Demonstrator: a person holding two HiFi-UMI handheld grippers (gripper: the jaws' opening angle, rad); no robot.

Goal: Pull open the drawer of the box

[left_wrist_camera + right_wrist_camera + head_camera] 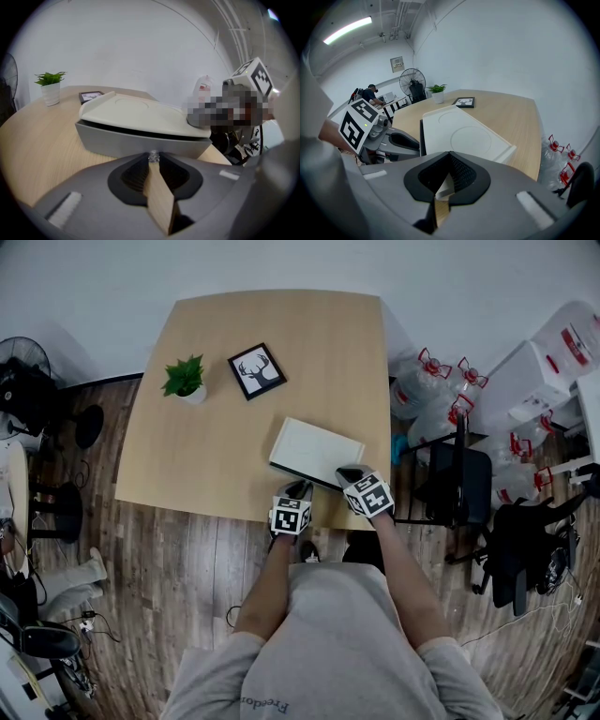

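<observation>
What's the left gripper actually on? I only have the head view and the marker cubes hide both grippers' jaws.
Observer: The left gripper is shut on a small shiny knob on the grey drawer front.
Operator: Drawer out yet?
Observer: It doesn't look so. The front sits tucked under the white lid, with only a thin dark gap between them.
Operator: And the right one?
Observer: The right gripper is shut and empty, with its tips over the lid's near corner. I can't tell whether they touch it.
</observation>
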